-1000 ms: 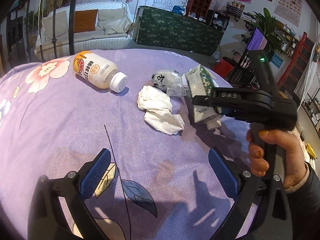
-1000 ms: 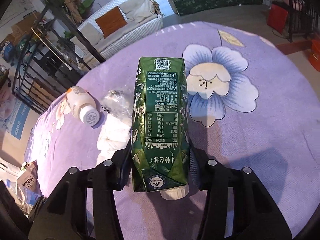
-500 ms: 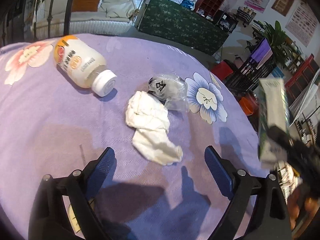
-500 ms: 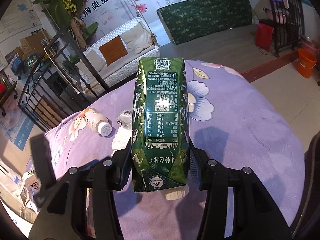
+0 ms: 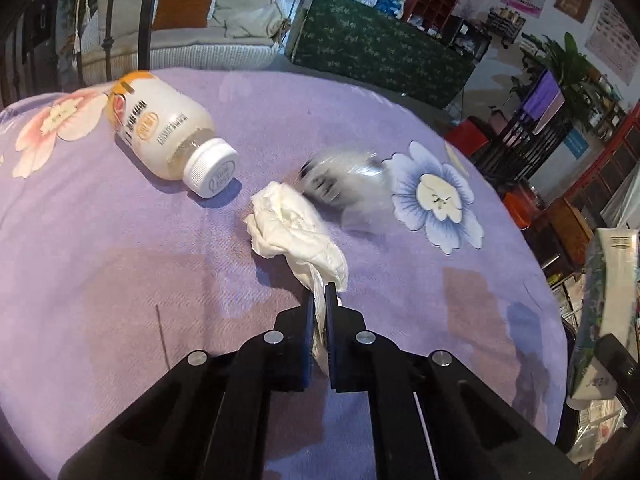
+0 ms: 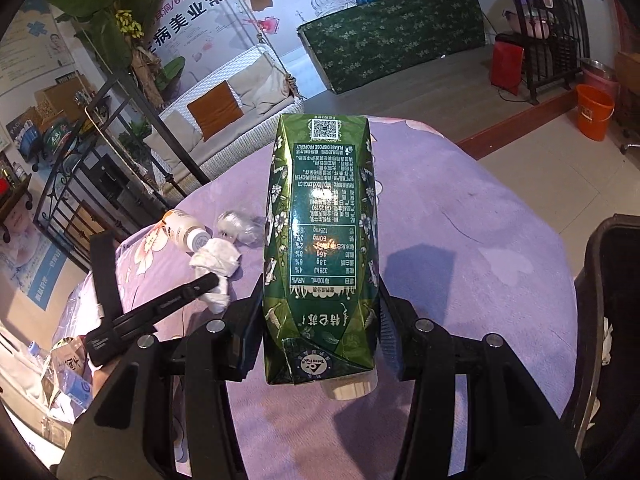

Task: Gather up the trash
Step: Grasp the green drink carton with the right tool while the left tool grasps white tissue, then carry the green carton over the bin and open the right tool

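Observation:
My left gripper (image 5: 319,300) is shut on the near tail of a crumpled white tissue (image 5: 298,236), which lies on the purple flowered tablecloth (image 5: 120,280). Beyond it a clear crumpled plastic wrapper (image 5: 344,184) looks blurred. A cream drink bottle (image 5: 168,132) with a white cap lies on its side at the far left. My right gripper (image 6: 320,320) is shut on a green drink carton (image 6: 320,240), held above the table; the same carton (image 5: 608,308) shows at the right edge of the left wrist view. The right wrist view also shows the left gripper (image 6: 212,280) pinching the tissue (image 6: 216,260).
A dark bin rim (image 6: 604,320) stands at the right past the table edge. Plastic bags with bottles (image 6: 68,380) lie on the floor at the left. A white sofa (image 5: 208,20), a green-covered counter (image 5: 380,44) and an orange bucket (image 6: 594,112) are farther off.
My left gripper moved in on the tissue and shut on its near tail; the wrapper now looks blurred. My right gripper carried the carton up and away to the right.

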The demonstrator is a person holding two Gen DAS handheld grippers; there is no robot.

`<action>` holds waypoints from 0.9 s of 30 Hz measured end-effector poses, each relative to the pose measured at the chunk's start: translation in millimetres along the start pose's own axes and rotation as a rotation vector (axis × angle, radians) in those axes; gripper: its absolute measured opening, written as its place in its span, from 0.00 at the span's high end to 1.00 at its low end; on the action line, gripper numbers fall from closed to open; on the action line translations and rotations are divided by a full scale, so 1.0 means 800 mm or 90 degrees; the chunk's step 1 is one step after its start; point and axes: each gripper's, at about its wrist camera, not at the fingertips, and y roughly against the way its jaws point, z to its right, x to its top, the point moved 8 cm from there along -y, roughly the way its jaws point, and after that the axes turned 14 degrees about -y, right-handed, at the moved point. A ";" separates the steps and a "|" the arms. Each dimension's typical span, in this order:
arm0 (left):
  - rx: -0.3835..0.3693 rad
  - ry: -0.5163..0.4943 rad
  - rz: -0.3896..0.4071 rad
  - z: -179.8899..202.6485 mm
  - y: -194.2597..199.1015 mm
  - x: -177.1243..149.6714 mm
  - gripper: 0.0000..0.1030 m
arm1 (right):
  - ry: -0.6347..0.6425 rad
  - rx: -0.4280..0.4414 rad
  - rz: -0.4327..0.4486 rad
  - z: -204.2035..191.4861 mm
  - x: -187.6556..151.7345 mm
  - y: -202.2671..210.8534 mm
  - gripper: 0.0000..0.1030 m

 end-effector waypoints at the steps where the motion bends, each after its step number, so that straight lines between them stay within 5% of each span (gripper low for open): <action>1: -0.001 -0.002 0.008 0.002 0.009 -0.002 0.95 | 0.000 0.000 0.002 0.002 -0.001 0.003 0.52; 9: -0.027 -0.009 0.060 0.033 0.073 -0.020 0.95 | -0.018 0.006 0.015 0.022 -0.015 0.032 0.52; 27: -0.071 -0.092 0.099 0.143 0.103 -0.044 0.95 | -0.063 -0.020 0.064 0.088 -0.042 0.111 0.52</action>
